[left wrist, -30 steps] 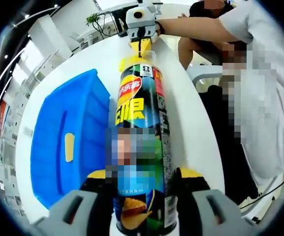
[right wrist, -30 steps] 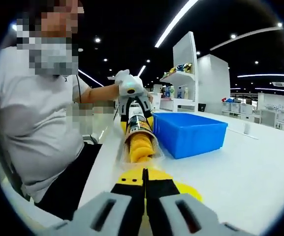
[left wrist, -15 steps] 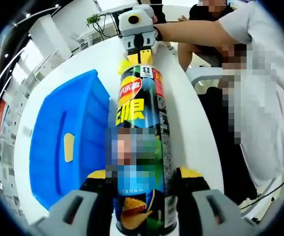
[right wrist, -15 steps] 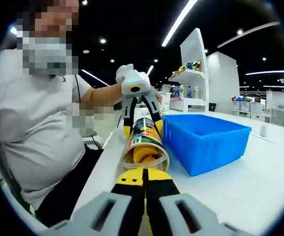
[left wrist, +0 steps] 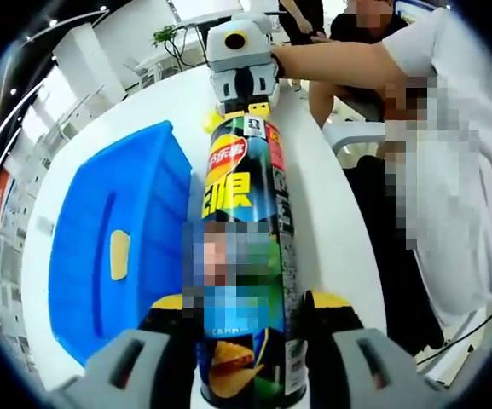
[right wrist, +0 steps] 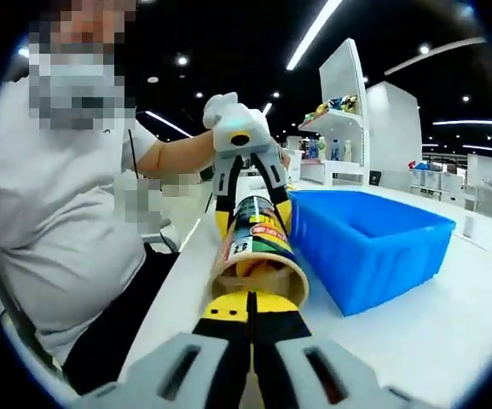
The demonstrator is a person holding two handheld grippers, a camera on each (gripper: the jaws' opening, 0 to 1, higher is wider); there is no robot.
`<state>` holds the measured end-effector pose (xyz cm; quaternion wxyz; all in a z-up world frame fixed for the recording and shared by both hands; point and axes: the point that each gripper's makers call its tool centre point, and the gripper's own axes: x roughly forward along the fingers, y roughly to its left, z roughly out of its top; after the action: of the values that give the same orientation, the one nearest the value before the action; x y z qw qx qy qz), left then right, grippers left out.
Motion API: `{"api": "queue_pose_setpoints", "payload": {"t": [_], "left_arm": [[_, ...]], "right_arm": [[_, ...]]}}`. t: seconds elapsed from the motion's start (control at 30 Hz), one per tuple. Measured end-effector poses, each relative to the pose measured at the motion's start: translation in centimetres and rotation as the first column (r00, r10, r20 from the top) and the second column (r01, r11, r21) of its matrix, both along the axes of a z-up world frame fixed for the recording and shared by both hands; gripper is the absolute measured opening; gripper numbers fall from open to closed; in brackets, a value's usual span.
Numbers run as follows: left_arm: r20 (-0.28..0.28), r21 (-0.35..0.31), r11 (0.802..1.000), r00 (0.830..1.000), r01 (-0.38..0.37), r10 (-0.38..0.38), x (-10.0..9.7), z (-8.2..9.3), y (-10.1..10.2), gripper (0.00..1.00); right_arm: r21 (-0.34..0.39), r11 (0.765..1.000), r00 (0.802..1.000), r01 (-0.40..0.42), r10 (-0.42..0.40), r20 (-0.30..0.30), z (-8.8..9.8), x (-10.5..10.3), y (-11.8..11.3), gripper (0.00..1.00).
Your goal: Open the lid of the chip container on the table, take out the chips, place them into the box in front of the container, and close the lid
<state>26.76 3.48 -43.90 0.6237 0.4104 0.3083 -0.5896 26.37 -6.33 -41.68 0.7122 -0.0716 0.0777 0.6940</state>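
The left gripper clamped the chip can lying lengthwise on the table beside the blue box, its open mouth pointing straight at the right gripper, whose jaws were pressed together at the rim.

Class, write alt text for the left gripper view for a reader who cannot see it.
The left hand-held gripper clamps a chip container lying on a white table, with the right hand-held gripper at its far end. A blue box sits alongside.
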Motion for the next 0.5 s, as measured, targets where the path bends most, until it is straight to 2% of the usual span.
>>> {"api": "queue_pose_setpoints", "payload": {"t": [0.23, 0.27, 0.33, 0.4, 0.43, 0.47, 0.5], "left_arm": [[-0.006, -0.01, 1.0, 1.0, 0.004, -0.004, 0.3, 0.0, 0.1, 0.51], [-0.006, -0.009, 1.0, 1.0, 0.004, -0.004, 0.4, 0.0, 0.1, 0.51], [-0.022, 0.001, 1.0, 1.0, 0.009, -0.009, 0.1, 0.0, 0.2, 0.51], [-0.019, 0.0, 1.0, 1.0, 0.014, -0.014, 0.0, 0.0, 0.2, 0.51], [-0.019, -0.005, 1.0, 1.0, 0.013, -0.013, 0.0, 0.0, 0.2, 0.51], [-0.019, -0.009, 1.0, 1.0, 0.012, -0.012, 0.0, 0.0, 0.2, 0.51], [-0.02, -0.015, 1.0, 1.0, 0.011, -0.011, 0.1, 0.1, 0.2, 0.51]], "right_arm": [[-0.002, 0.999, 0.999, 0.042, -0.042, 0.004, 0.1, 0.6, -0.5, 0.01], [0.006, 0.998, 0.998, 0.064, -0.064, -0.016, 0.3, 0.9, -0.9, 0.01], [0.004, 0.994, 0.989, 0.109, -0.108, -0.099, 0.3, 1.1, -1.6, 0.03], [-0.013, 0.989, 0.982, 0.149, -0.149, -0.118, 0.3, 1.4, -2.6, 0.1], [-0.006, 0.987, 0.975, 0.163, -0.162, -0.151, 0.4, 1.3, -2.9, 0.14], [0.002, 0.984, 0.961, 0.175, -0.171, -0.216, 0.5, 1.0, -3.4, 0.15], [0.005, 0.982, 0.949, 0.191, -0.183, -0.256, 0.6, 1.0, -3.7, 0.15]]}}
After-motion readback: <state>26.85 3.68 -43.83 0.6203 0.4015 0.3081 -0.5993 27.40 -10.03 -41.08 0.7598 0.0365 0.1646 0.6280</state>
